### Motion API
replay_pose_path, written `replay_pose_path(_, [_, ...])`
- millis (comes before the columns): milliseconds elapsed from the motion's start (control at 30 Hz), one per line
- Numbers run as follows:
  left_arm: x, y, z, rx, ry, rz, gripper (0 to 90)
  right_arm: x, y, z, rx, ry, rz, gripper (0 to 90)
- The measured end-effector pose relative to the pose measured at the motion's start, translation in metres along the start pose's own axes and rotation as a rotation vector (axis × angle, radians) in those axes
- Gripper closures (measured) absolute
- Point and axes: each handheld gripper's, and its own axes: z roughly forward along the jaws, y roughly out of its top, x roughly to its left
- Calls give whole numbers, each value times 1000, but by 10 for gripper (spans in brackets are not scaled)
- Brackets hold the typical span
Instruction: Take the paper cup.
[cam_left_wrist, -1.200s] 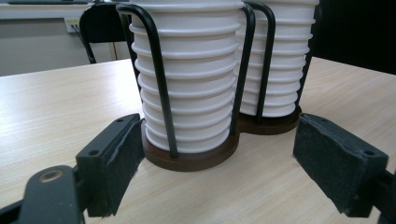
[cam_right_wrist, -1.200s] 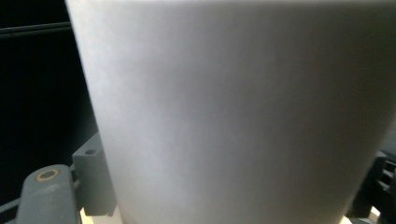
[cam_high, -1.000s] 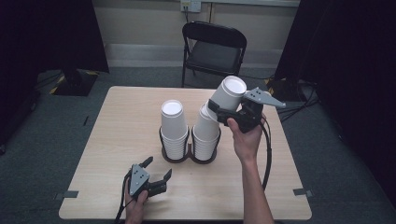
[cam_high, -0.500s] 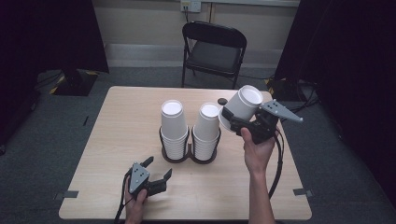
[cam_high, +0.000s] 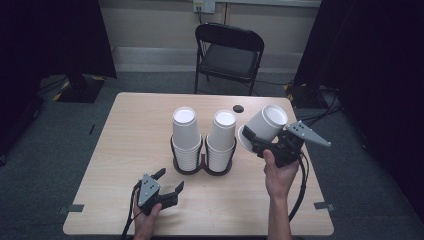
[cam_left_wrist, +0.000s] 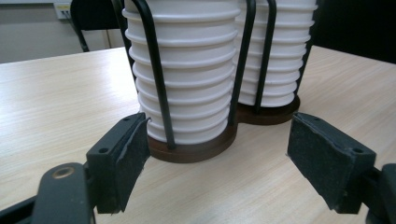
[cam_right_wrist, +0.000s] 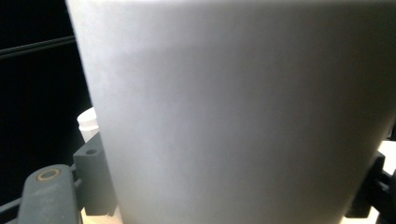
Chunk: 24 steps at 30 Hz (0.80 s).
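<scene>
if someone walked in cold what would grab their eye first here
Probably the white paper cup held tilted in the air by the right gripper, off the table's right side. Next, two tall stacks of white paper cups in a black wire holder mid-table, with the open left gripper resting in front.

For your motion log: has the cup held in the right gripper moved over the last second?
Yes. The held cup has swung right, away from the right cup stack, toward the table edge.

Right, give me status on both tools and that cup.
Left tool open, low on the table facing the cup holder. Right tool shut on a paper cup, held tilted beside the right stack. Nothing in the way.
</scene>
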Motion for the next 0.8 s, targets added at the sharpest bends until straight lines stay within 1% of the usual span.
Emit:
replay_pose_path(33, [0,0,0,0,0,0,203,1,-2,-2,-1,-3,1,153])
replay_pose_path(67, [1,0,-1,-5,-17,-13,201,3,-4,-4,-5,-13,5,154])
replay_pose_path(100, [2,-1,-2,-7,-35,-16,198,4,-5,-6,-7,-19,16,155])
replay_pose_path(133, [2,-1,-2,-2,-41,-18,197,5,-6,-8,-9,-25,31,155])
replay_pose_path(233, [1,0,-2,9,-57,-2,197,9,-9,-13,-18,-6,54,155])
replay_pose_path(300, [1,0,-2,3,-72,-6,194,11,-14,-15,-8,-4,55,156])
replay_pose_path(333, [1,0,-3,-1,-72,-10,188,12,-17,-16,1,-5,53,156])
replay_pose_path(400, [3,0,-4,-11,-77,-28,177,12,-23,-16,11,-1,59,156])
replay_pose_path(433, [4,1,-4,-12,-92,-44,177,12,-26,-16,13,1,62,156])
replay_pose_path(533, [3,1,-4,-16,-102,-66,178,14,-38,-15,46,-2,55,156])
replay_pose_path(700, [3,2,-3,-14,-127,-58,199,18,-56,-16,69,7,67,155])
replay_pose_path(800, [3,2,-3,-15,-132,-55,205,23,-67,-15,87,22,68,153])
